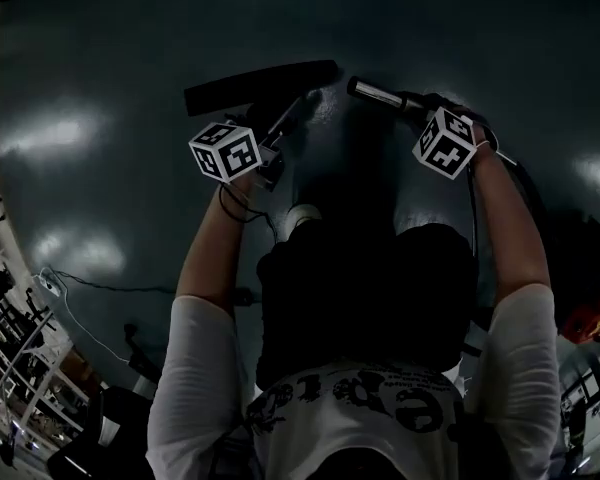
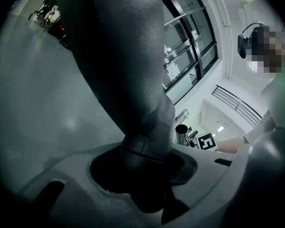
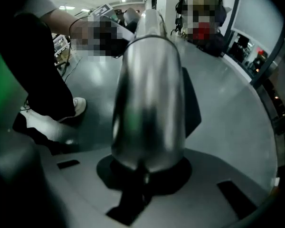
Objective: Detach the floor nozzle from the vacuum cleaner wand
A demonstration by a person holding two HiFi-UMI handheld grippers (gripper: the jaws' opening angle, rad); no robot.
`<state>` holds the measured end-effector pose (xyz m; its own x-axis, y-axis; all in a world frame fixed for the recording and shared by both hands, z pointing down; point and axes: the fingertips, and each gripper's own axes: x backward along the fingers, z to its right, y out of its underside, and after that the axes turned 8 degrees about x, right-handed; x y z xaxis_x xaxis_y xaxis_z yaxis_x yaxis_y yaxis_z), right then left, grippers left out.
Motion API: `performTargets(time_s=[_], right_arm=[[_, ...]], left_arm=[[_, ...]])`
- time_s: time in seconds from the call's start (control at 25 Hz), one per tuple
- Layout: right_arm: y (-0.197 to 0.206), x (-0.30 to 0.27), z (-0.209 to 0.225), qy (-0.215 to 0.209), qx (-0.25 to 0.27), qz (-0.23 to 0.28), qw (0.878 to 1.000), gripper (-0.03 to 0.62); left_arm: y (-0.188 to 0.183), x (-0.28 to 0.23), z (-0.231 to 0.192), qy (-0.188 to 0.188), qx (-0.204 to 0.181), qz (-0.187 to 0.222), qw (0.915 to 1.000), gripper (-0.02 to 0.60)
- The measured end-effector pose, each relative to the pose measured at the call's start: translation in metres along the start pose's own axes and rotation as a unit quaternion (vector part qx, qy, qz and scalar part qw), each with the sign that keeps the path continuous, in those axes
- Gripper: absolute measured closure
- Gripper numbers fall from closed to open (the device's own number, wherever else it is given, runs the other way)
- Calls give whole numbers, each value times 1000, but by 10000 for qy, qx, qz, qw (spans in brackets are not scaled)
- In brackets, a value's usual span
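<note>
In the head view the black floor nozzle (image 1: 260,86) lies on the dark floor, its neck slanting back toward me. My left gripper (image 1: 280,140) is shut on that neck, which shows as a dark grey tube (image 2: 128,80) filling the left gripper view. The silver wand (image 1: 375,94) lies to the right, and its open end is a short gap from the nozzle. My right gripper (image 1: 420,108) is shut on the wand, whose shiny tube (image 3: 149,94) runs out from between the jaws. The wand's open end (image 2: 181,129) also shows in the left gripper view.
My white shoe (image 1: 300,215) stands just behind the nozzle neck. A thin cable (image 1: 100,288) trails over the floor at left, toward racks (image 1: 20,368) at the lower left. A red object (image 1: 592,320) sits at the right edge. Windows and a railing fill the left gripper view's background.
</note>
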<state>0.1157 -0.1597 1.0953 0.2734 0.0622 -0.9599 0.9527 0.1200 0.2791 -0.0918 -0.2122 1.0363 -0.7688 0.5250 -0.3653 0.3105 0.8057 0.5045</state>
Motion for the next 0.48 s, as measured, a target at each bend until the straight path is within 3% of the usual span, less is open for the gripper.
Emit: performTargets(time_s=[0.2,0.4,0.48], right_arm=[[26,-76,-25,-500,111,-403,9979,542],[49,-116,-51,-635,413,-817,9938,542],[56,-123,-50,-724,448,-756,9935,540]], left_arm=[[56,-41,-62,11,423,-514,9978,434],[106,-61,-88,122,750,-975,9923,434],[111,-71,-91,304,881,-961,9910,434]])
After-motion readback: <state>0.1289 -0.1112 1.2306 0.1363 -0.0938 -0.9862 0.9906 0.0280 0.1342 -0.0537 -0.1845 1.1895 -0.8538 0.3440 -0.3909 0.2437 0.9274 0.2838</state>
